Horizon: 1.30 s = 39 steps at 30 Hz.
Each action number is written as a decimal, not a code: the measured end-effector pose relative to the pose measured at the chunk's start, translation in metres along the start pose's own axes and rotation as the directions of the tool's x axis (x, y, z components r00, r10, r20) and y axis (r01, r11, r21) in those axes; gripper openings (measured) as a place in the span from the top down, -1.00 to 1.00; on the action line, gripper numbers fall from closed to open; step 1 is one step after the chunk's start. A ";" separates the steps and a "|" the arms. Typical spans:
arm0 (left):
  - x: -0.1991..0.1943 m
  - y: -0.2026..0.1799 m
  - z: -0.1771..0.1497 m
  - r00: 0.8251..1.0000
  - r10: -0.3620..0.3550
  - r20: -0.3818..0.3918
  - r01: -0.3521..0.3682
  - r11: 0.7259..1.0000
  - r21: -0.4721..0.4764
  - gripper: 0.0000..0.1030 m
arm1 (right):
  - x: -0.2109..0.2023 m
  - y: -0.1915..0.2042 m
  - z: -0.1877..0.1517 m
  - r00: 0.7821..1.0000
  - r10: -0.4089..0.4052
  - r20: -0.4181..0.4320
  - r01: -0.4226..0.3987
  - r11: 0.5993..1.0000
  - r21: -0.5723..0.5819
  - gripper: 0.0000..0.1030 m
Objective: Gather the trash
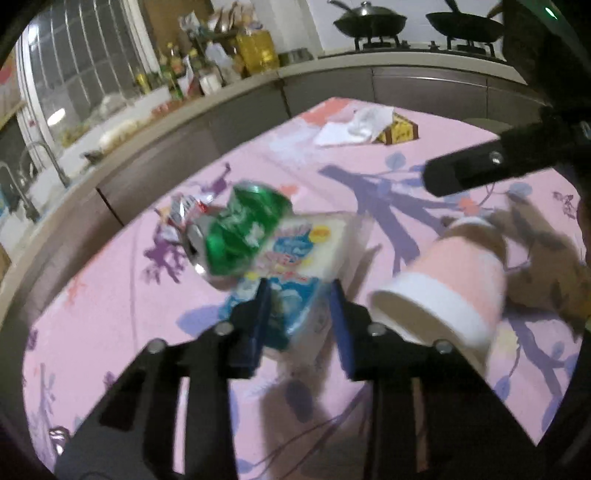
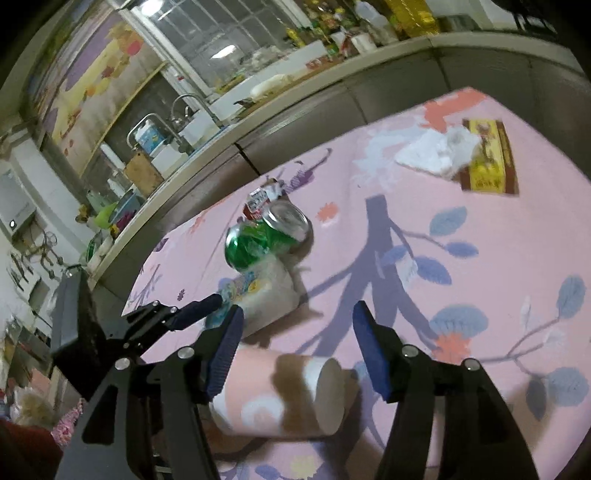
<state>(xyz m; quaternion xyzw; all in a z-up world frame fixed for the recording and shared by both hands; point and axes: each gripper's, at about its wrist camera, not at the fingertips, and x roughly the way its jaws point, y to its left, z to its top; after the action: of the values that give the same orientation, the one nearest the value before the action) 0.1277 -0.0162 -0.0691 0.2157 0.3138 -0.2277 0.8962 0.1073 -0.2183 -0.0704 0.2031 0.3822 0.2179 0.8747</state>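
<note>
The work surface is a table covered by a pink cloth (image 2: 480,258) printed with purple branches, blue leaves and orange flowers. Behind it runs a counter (image 1: 258,88) over grey cabinets, carrying bottles, a sink with a faucet (image 2: 184,107) below a barred window, and two woks (image 1: 369,22) on a stove. The left gripper (image 1: 301,321) has its jaws on either side of a white-and-blue packet (image 1: 295,273), apparently gripping it; a crushed green can (image 1: 240,232) lies against the packet's far end, with a red wrapper (image 2: 258,201) just beyond. The right gripper (image 2: 295,347) is spread wide, holding nothing, above a pink paper cup (image 2: 280,398) lying on its side near the packet. At the far end, a white tissue (image 2: 436,151) lies on a yellow box (image 2: 491,162).
</note>
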 end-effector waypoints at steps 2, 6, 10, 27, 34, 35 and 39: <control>-0.001 0.006 -0.004 1.000 0.002 0.000 -0.002 1.000 -0.024 0.58 | 0.001 -0.003 -0.006 1.000 -0.001 -0.008 0.001 1.000 0.007 -0.15; -0.008 0.013 -0.009 1.000 -0.016 -0.001 0.015 0.998 -0.065 0.92 | 0.002 -0.006 -0.015 1.000 -0.005 -0.024 0.006 1.000 0.017 -0.15; -0.019 0.017 -0.020 1.000 -0.024 -0.005 0.023 0.993 -0.113 0.96 | -0.003 -0.008 -0.024 1.000 -0.018 0.003 0.018 0.999 0.032 -0.15; -0.074 0.001 -0.048 0.967 -0.252 0.025 0.250 0.933 -0.260 0.69 | -0.077 0.029 -0.058 0.996 -0.057 0.066 0.070 0.974 -0.217 -0.46; -0.064 -0.109 -0.043 0.959 -0.282 0.012 0.278 0.950 0.142 0.05 | -0.068 -0.039 -0.095 0.992 -0.123 0.023 0.120 0.989 0.085 -0.46; -0.062 -0.116 -0.042 0.957 -0.291 0.005 0.287 0.944 0.165 0.06 | -0.067 -0.041 -0.102 0.991 -0.133 0.033 0.129 0.987 0.093 -0.46; -0.056 -0.132 -0.039 0.940 -0.340 -0.015 0.336 0.923 0.187 0.06 | -0.064 -0.027 -0.120 0.970 -0.214 0.113 0.215 0.977 0.003 -0.45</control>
<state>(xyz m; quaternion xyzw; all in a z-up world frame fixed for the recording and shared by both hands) -0.0010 -0.0862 -0.0918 0.2393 0.3157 -0.4090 0.8221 -0.0166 -0.2525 -0.1226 0.1686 0.3510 0.1123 0.9142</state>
